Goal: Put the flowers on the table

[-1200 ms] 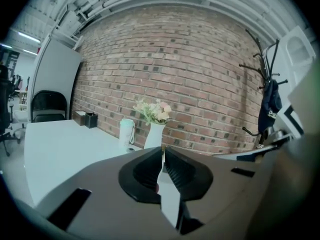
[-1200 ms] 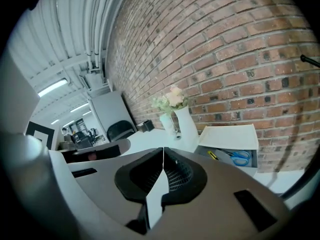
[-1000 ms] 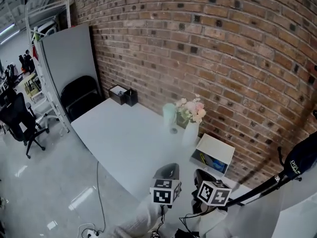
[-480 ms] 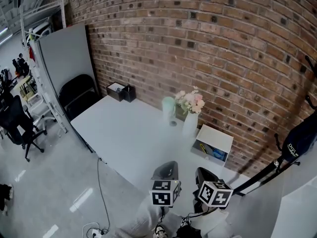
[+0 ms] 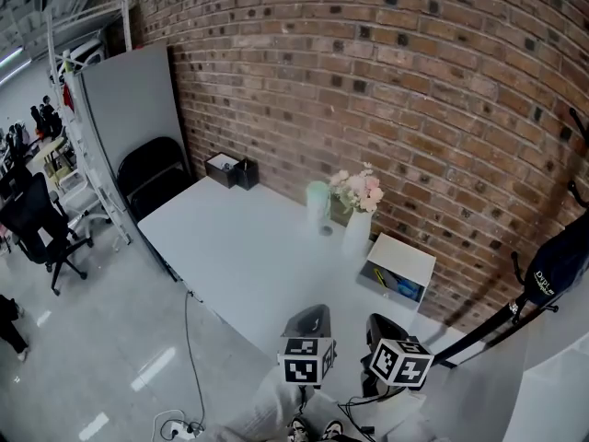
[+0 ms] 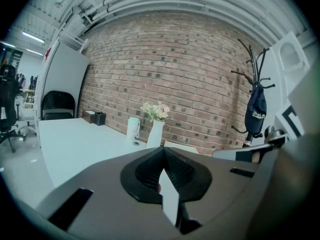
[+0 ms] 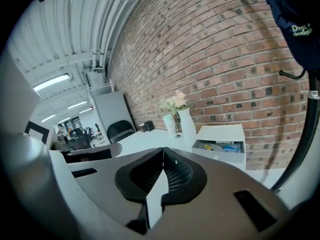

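Pale pink and cream flowers (image 5: 357, 190) stand in a white vase (image 5: 356, 232) near the brick wall, at the far side of the white table (image 5: 239, 256). The same flowers (image 6: 156, 111) show small in the left gripper view and the flowers (image 7: 174, 103) in the right gripper view. Both grippers hang side by side at the table's near edge, well short of the vase. My left gripper (image 5: 310, 320) is shut with nothing in it. My right gripper (image 5: 379, 328) is shut too, also empty.
A pale green cup (image 5: 317, 201) stands just left of the vase. A white open box (image 5: 398, 274) with small items sits to its right. A dark box (image 5: 232, 170) is at the table's far left corner. A black chair (image 5: 152, 175) and a grey panel (image 5: 129, 109) stand beyond.
The head view has shifted a little; the table and vase sit slightly differently in frame. Both grippers stay shut in the same place.
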A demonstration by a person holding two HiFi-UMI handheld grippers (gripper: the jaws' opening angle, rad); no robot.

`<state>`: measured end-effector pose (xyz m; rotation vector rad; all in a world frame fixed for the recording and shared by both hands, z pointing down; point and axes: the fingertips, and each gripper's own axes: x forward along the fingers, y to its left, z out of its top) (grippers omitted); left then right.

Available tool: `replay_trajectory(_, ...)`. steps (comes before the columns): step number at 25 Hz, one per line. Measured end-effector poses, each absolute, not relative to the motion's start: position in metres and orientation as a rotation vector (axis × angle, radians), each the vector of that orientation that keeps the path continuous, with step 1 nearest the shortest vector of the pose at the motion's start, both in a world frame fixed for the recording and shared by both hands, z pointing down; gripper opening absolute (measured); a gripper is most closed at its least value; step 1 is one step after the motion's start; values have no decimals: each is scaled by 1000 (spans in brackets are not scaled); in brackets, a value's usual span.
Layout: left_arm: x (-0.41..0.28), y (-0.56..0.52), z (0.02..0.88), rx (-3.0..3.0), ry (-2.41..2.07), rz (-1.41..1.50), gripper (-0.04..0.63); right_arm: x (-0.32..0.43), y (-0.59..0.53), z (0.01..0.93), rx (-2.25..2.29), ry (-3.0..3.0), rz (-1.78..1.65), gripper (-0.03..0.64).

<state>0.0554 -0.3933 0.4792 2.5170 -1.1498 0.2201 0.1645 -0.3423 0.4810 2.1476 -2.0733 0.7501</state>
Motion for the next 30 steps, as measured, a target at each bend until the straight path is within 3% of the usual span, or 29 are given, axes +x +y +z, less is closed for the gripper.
replay_trajectory(30, 74, -393, 473, 2519, -1253, 288, 9, 186, -349, 461, 2096, -2174, 670, 23)
